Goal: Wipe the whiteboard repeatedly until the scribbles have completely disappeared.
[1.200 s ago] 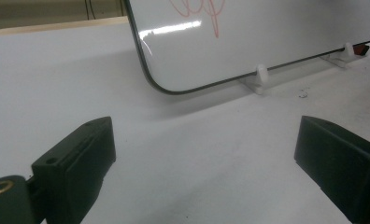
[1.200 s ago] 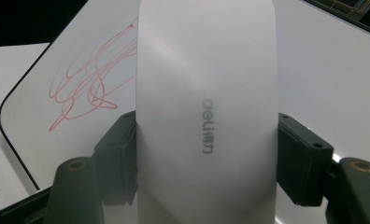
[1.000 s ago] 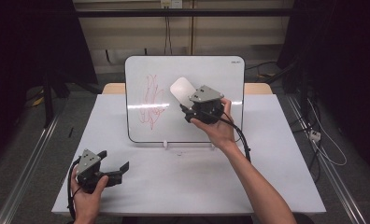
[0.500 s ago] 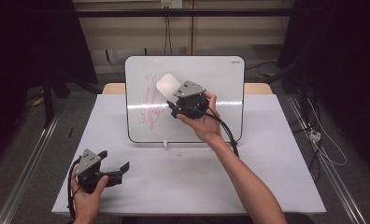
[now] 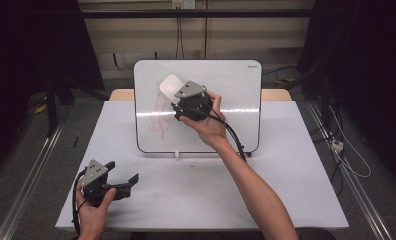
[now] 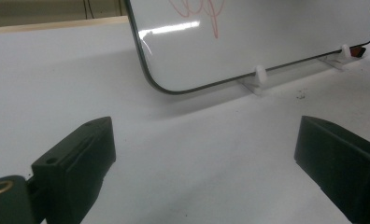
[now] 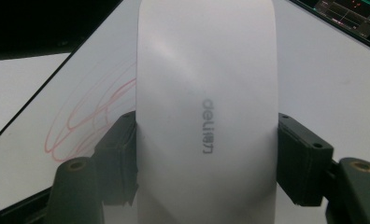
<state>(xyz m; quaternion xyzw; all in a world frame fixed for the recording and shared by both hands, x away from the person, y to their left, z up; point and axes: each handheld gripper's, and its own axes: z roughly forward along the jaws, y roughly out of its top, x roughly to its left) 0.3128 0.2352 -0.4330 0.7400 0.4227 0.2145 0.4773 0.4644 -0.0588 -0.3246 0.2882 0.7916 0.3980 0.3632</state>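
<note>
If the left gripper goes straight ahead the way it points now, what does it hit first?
Probably the whiteboard: the left gripper points across bare table at the board's lower edge and its small white foot. Depth is hard to judge.

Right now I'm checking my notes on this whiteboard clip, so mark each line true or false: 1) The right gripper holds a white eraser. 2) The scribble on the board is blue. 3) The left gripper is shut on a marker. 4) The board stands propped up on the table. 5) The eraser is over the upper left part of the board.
1) True: the right gripper is shut on the white eraser.
2) False: the scribble is red.
3) False: the left gripper is open and holds nothing, low on the table.
4) True: the board stands tilted on small white feet.
5) True.
</note>
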